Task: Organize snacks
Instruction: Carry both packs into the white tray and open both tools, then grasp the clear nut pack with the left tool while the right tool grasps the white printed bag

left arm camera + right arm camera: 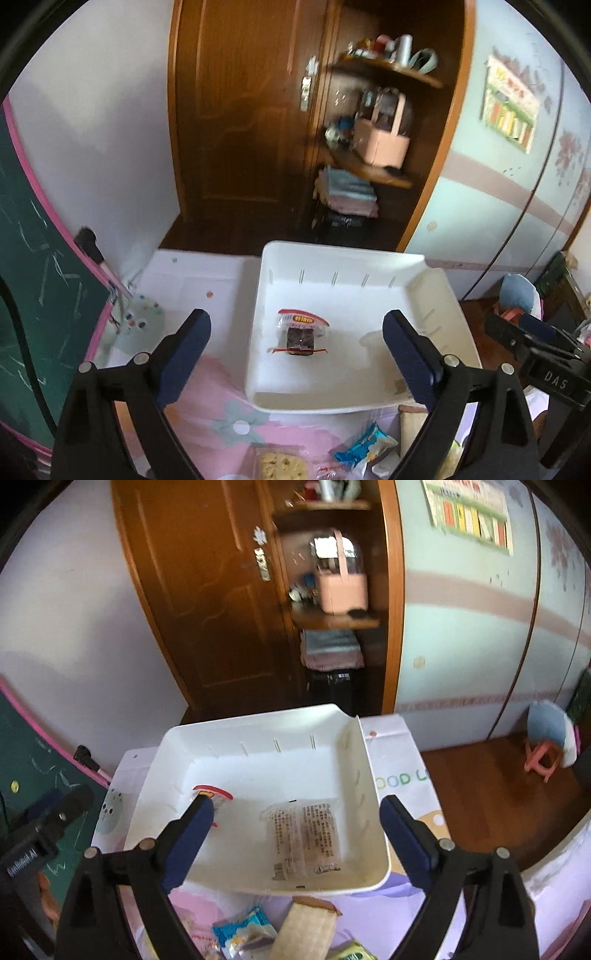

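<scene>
A white plastic bin (pixel 436 295) sits on the pastel table; it also shows in the right wrist view (pixel 369 775). In it lies a clear-wrapped dark snack with a red label (pixel 300 334), partly hidden behind my right finger in the right wrist view (pixel 218 794). A clear packet with printed text (pixel 304 834) lies flat in the bin's right half. My left gripper (pixel 297 350) is open and empty above the bin's near side. My right gripper (pixel 297 830) is open and empty over the bin. Loose snacks lie before the bin: a blue packet (pixel 364 448) (pixel 243 928), a cracker pack (pixel 282 463), a tan packet (pixel 306 930).
A green chalkboard with pink frame (pixel 33 295) stands at the left. A wooden door (pixel 240 110) and shelves with a pink basket (pixel 380 140) are behind the table. The table's right edge drops to a wooden floor (pixel 498 794) with a pink stool (pixel 543 760).
</scene>
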The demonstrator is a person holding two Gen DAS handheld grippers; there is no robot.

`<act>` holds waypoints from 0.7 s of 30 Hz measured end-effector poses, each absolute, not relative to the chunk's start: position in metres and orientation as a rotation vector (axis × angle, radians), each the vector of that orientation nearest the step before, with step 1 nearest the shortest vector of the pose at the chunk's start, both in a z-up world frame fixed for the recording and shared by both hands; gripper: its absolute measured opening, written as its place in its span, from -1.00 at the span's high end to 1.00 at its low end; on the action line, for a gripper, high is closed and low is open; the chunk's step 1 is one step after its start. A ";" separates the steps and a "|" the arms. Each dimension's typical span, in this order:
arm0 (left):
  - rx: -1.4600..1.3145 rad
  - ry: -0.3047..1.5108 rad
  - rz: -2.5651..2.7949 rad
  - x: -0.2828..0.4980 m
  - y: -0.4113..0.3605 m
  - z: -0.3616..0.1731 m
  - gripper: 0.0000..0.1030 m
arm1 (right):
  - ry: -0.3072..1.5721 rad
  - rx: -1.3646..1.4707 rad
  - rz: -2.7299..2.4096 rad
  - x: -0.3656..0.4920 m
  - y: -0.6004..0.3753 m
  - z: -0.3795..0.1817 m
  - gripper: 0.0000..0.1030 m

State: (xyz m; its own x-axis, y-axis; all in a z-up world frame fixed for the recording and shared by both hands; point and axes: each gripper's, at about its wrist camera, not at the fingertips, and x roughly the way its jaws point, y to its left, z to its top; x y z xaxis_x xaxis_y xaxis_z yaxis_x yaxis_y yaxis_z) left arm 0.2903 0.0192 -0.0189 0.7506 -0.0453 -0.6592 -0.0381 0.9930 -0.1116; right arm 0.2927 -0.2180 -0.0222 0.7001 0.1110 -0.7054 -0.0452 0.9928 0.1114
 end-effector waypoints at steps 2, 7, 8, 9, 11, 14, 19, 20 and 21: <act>-0.101 0.700 -0.014 0.275 0.020 -0.005 -0.82 | 0.771 0.060 0.103 0.277 -0.214 -0.013 -0.78; -0.083 0.667 -0.047 0.234 0.023 0.023 -0.82 | 0.765 0.040 0.155 0.240 -0.204 0.011 -0.78; -0.076 0.668 -0.040 0.227 0.023 0.028 -0.82 | 0.776 0.042 0.167 0.233 -0.202 0.015 -0.78; -0.071 0.670 -0.037 0.220 0.024 0.032 -0.82 | 0.784 0.040 0.175 0.227 -0.201 0.019 -0.78; -0.069 0.667 -0.033 0.206 0.026 0.039 -0.82 | 0.785 0.025 0.187 0.211 -0.198 0.030 -0.78; -0.079 0.668 -0.037 0.183 0.029 0.050 -0.82 | 0.767 0.008 0.201 0.186 -0.193 0.045 -0.78; -0.068 0.669 -0.050 0.151 0.032 0.062 -0.82 | 0.724 -0.010 0.244 0.146 -0.188 0.065 -0.78; -0.057 0.665 -0.051 0.144 0.031 0.064 -0.82 | 0.712 -0.016 0.253 0.139 -0.187 0.067 -0.78; -0.038 0.662 -0.048 0.136 0.030 0.066 -0.83 | 0.700 -0.025 0.262 0.131 -0.186 0.069 -0.78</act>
State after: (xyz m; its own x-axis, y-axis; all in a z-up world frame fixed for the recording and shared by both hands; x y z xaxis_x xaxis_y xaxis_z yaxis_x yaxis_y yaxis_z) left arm 0.1364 0.0303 0.0658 0.7878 -0.0570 -0.6133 0.0326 0.9982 -0.0509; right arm 0.1313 -0.1859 0.0689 0.7334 0.2296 -0.6399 -0.2464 0.9670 0.0647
